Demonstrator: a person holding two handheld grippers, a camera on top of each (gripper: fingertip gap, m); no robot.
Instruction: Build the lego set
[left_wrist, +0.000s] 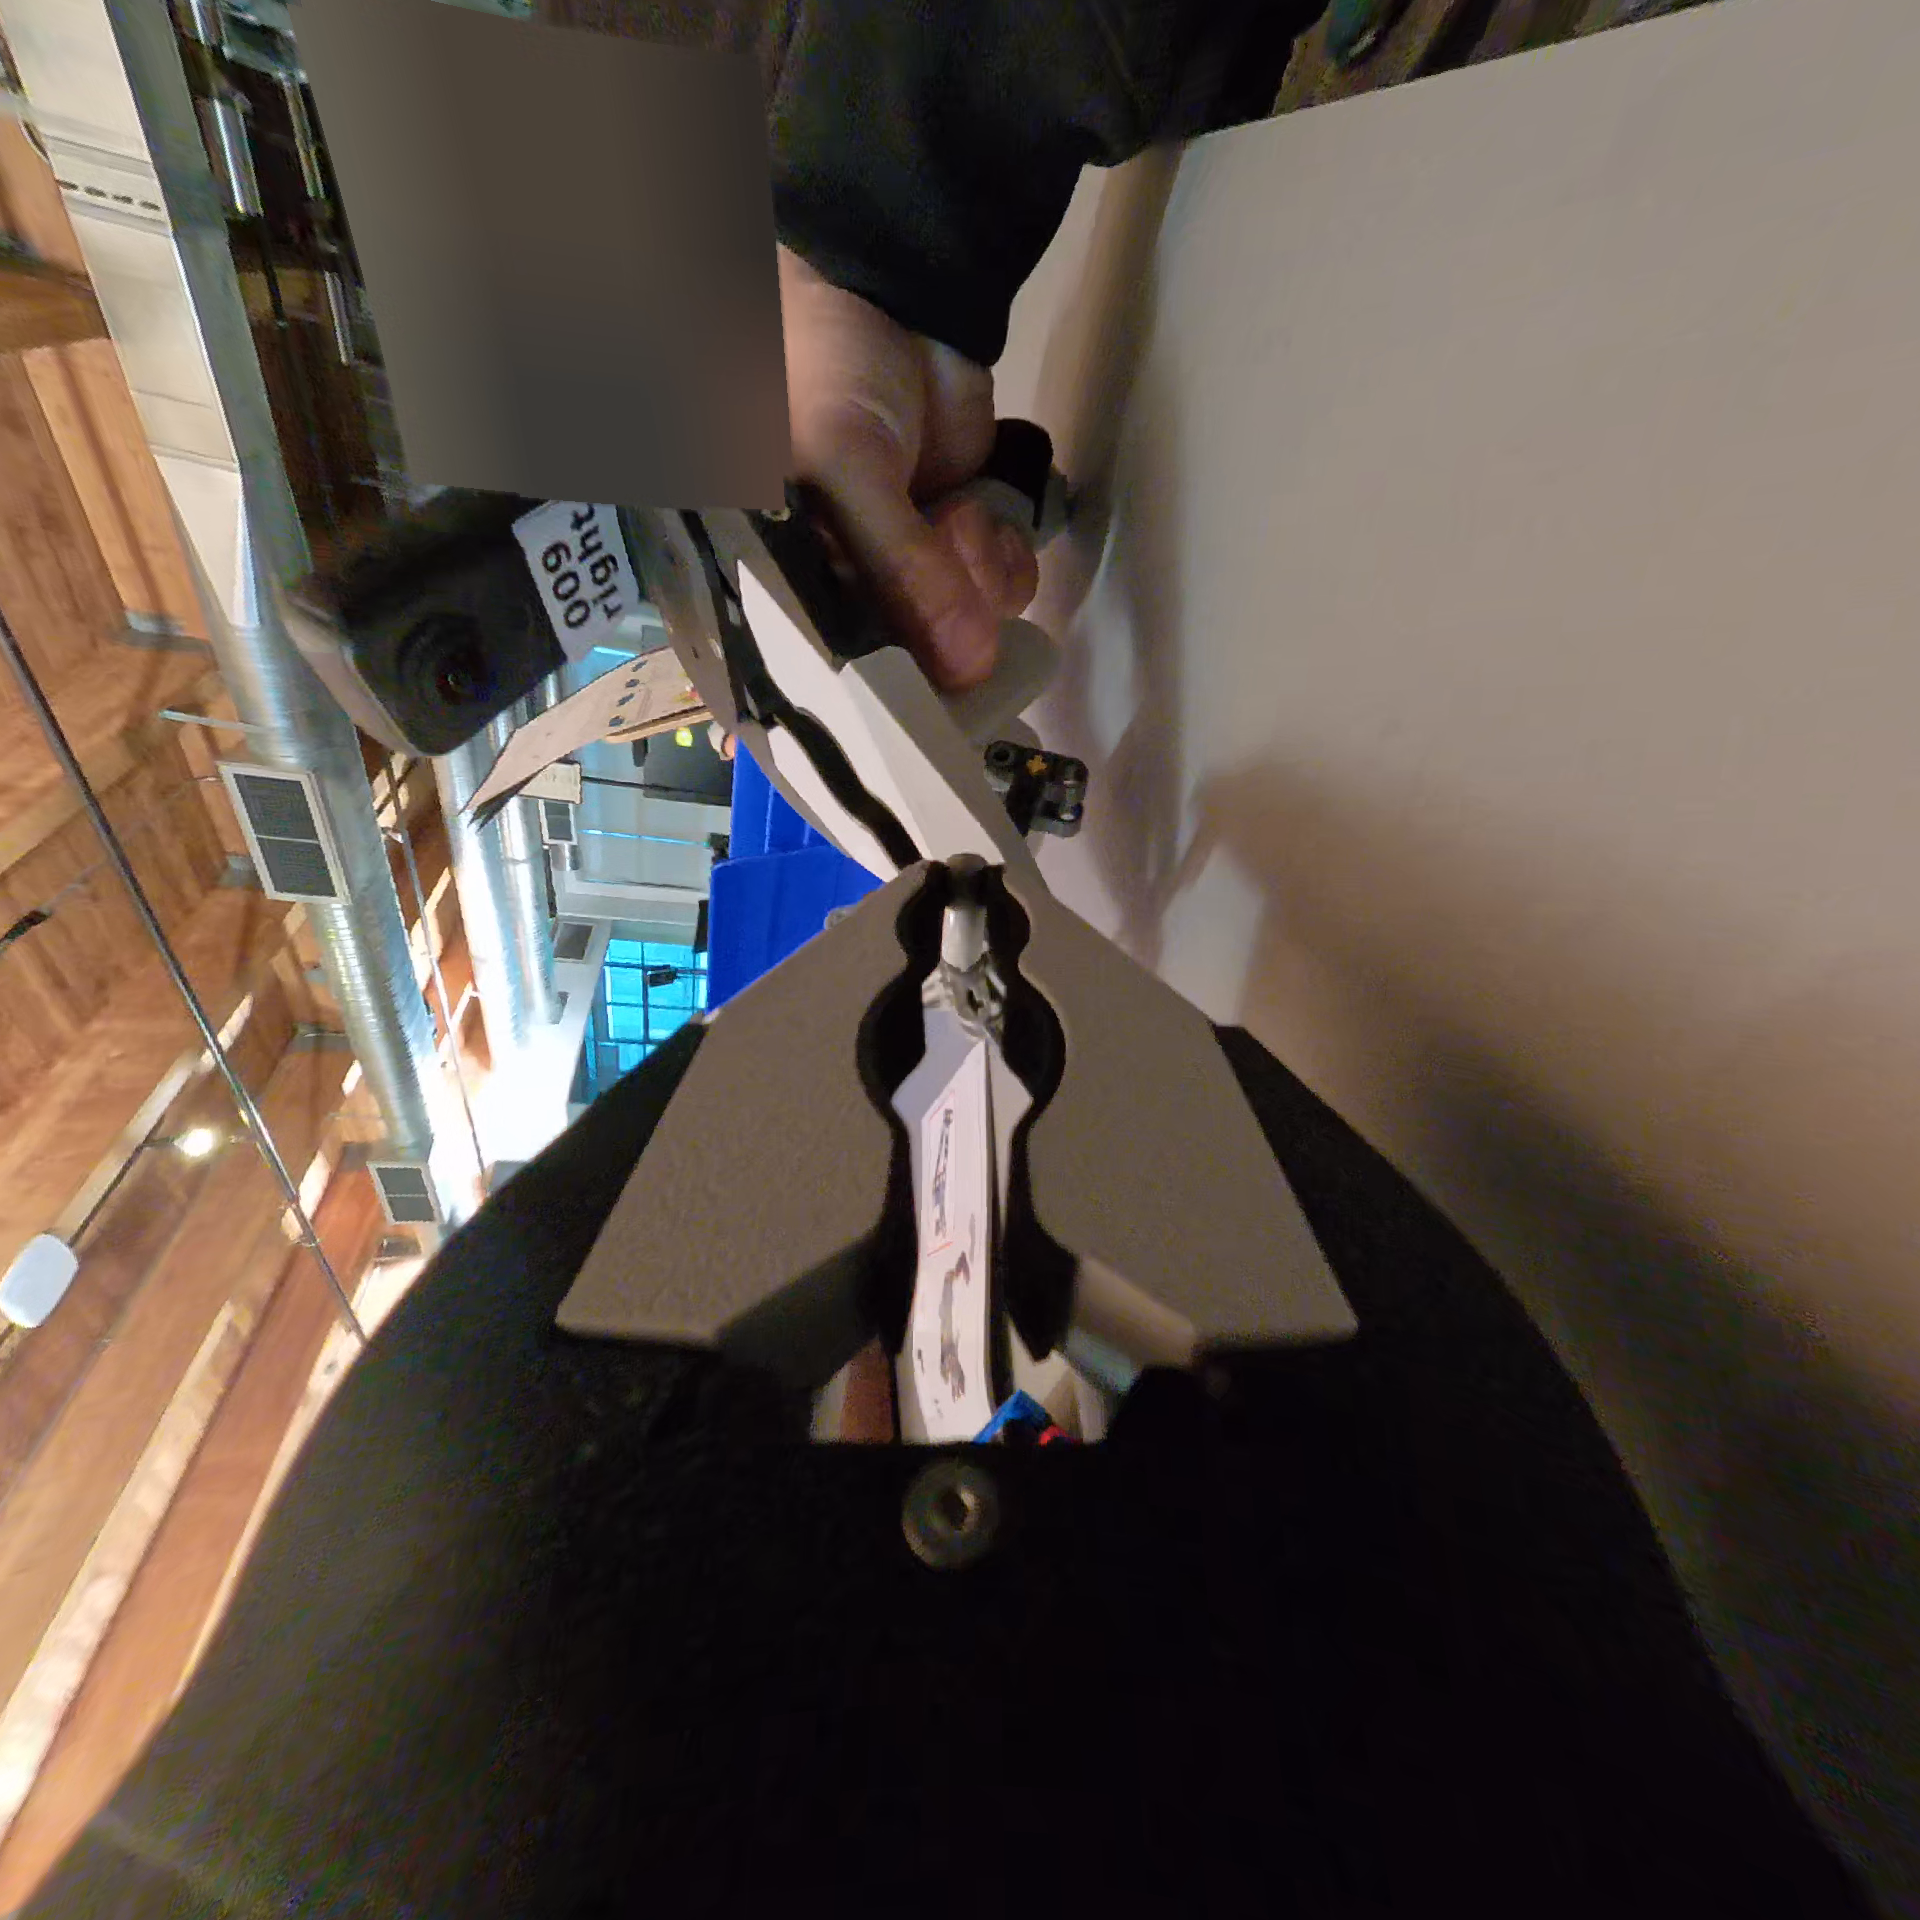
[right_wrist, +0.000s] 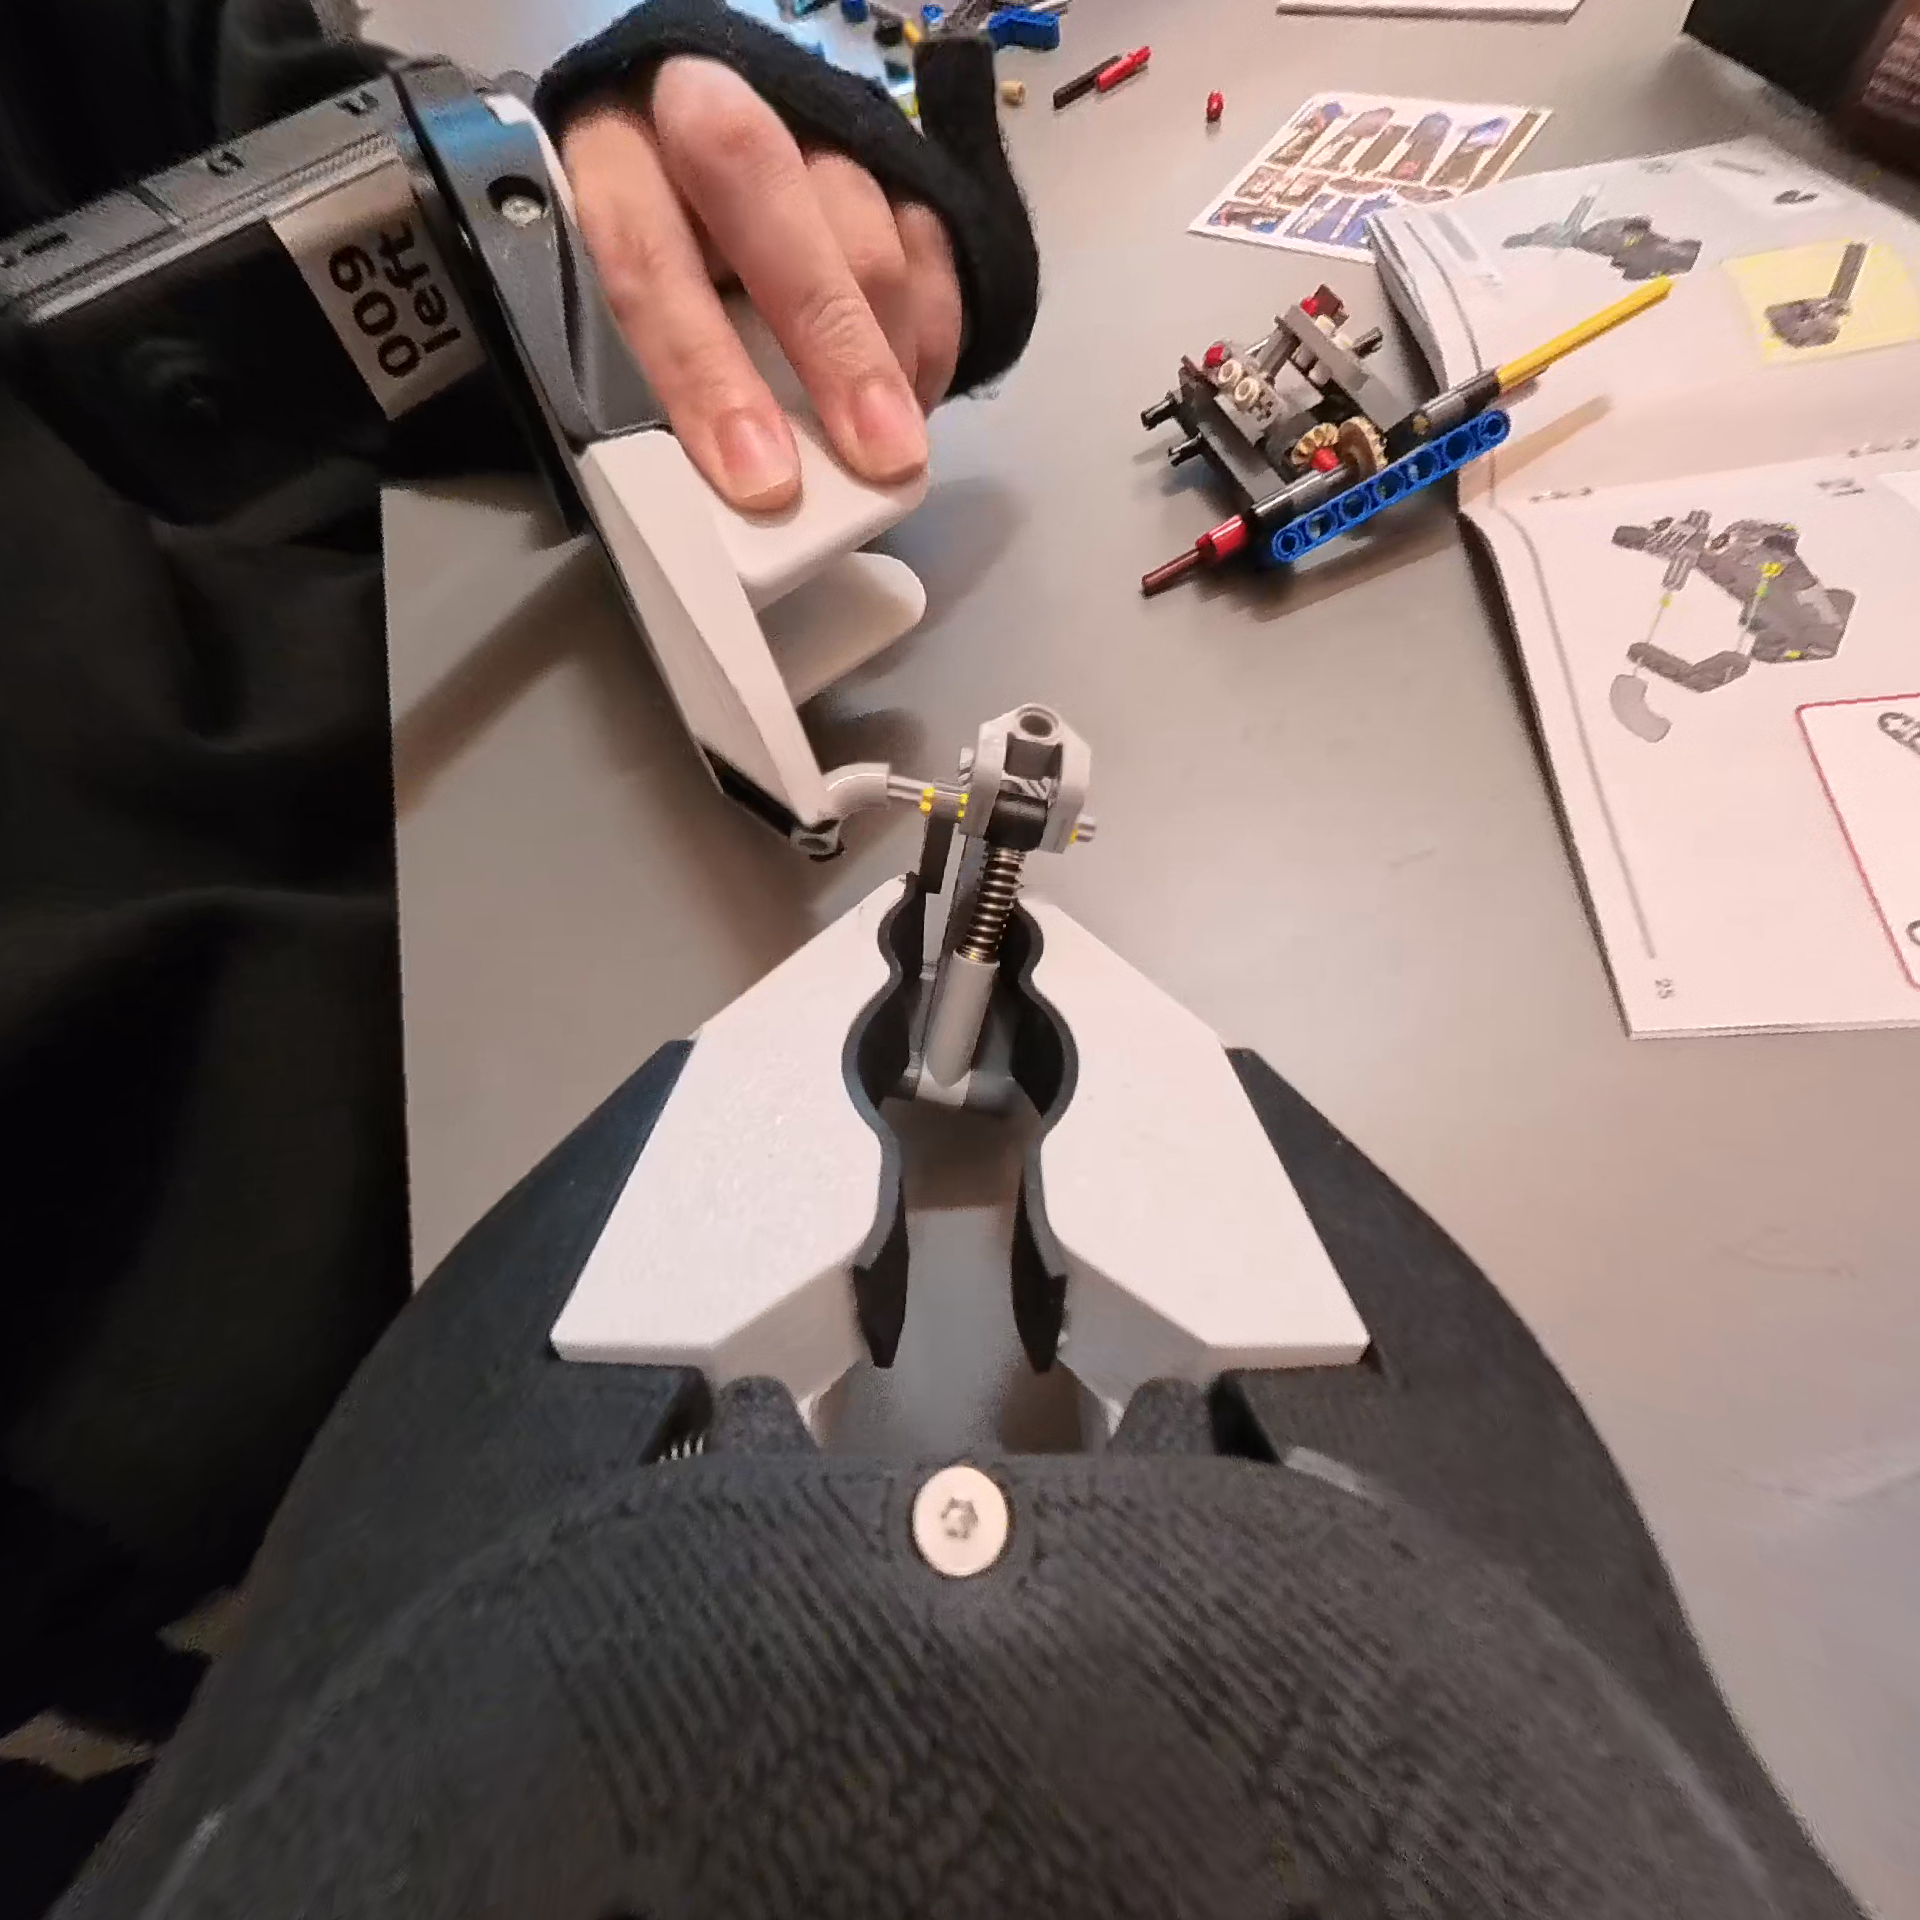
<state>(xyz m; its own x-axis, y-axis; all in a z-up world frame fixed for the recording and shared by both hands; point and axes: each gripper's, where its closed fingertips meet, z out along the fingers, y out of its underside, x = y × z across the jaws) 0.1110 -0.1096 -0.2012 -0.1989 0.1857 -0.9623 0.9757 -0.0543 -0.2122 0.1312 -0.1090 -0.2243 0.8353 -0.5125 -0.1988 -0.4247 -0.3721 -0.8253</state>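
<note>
Grey table (right_wrist: 1351, 1195), wooden ceiling (left_wrist: 94, 935), silver ducts (left_wrist: 353, 935)

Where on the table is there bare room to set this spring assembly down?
Bare grey table lies between the right tool, the blue-beam build and the open instruction booklet. There is another strip under the left tool by the table's near edge. Far side is crowded: loose pieces, sticker sheet.

Bare table (right_wrist: 1299, 831) lies open between the claws, the built lego chassis (right_wrist: 1320, 436) and the booklet (right_wrist: 1714, 727).
</note>
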